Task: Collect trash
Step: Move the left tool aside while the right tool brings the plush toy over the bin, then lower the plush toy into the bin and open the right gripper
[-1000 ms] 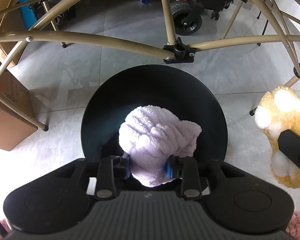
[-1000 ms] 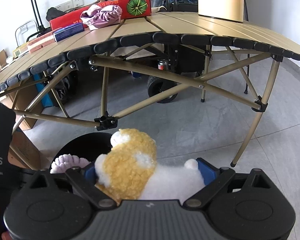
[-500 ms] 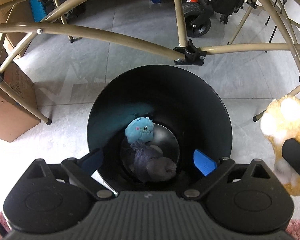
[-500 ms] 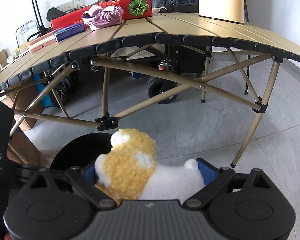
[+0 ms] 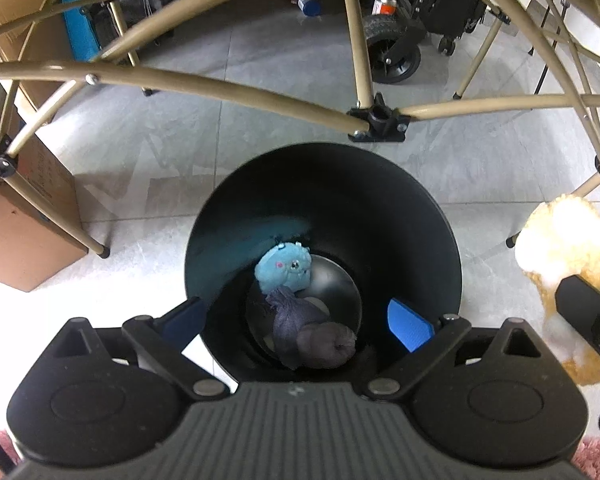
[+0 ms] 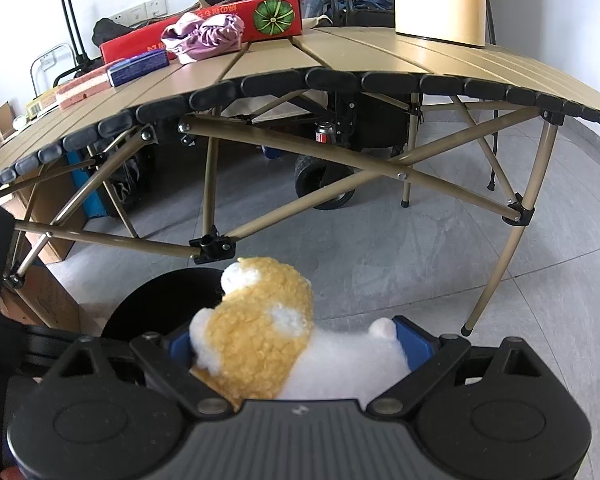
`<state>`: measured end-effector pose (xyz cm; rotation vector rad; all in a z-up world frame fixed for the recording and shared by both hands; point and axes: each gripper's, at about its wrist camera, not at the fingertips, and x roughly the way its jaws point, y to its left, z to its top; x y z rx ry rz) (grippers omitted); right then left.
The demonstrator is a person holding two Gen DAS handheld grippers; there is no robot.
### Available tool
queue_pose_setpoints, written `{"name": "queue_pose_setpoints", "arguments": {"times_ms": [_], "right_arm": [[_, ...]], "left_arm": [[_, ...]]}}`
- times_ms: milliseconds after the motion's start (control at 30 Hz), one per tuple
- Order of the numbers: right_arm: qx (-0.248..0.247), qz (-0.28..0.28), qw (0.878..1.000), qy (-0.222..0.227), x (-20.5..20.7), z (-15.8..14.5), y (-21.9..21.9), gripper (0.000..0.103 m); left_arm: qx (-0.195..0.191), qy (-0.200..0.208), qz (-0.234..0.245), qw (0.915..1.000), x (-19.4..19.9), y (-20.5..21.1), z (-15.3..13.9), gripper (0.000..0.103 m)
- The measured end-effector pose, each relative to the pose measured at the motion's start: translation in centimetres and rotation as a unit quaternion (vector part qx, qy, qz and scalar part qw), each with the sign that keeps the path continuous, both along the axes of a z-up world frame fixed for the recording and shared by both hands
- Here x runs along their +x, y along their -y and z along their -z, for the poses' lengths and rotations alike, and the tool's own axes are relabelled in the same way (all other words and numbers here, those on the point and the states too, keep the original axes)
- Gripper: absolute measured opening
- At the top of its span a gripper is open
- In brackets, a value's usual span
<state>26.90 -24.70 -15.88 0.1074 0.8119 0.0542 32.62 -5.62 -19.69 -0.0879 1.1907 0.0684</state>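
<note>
My left gripper (image 5: 296,320) hangs open over the black trash bin (image 5: 400,220), its blue pads wide apart with nothing between them. At the bin's bottom lie a blue plush toy (image 5: 284,268) and a dark grey cloth bundle (image 5: 312,336). My right gripper (image 6: 296,344) is shut on an orange and white plush toy (image 6: 268,320), held just right of the bin (image 6: 160,296). The same toy (image 5: 560,236) shows at the right edge of the left wrist view. The lilac fluffy item is out of sight.
A tan folding table (image 6: 380,60) stands behind the bin, its crossed legs (image 5: 376,120) close to the rim. On it lie a red box (image 6: 220,28) and purple cloth (image 6: 204,38). A cardboard box (image 5: 24,232) stands left, a wheeled cart (image 5: 396,56) behind.
My left gripper went from shut on the lilac fluffy item to wide open, and that item dropped out of sight into the bin. The right gripper and its toy stayed put.
</note>
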Motion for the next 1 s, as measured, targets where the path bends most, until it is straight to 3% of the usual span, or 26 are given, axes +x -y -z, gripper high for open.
{"name": "queue_pose_setpoints", "arguments": {"times_ms": [600,1000], "right_arm": [[0.000,-0.039,0.999,0.013,0.2,-0.8,-3.1,0.095],[-0.006,-0.085,0.996,0.004,1.3,-0.1,-6.7,0.095]], "left_arm": [[0.019,0.060,-0.014,0.9979,-2.3,-4.4,-3.1,0.103],[0.013,0.073,-0.068,0.9949,-4.1,-9.5,-5.0,0.103]]}}
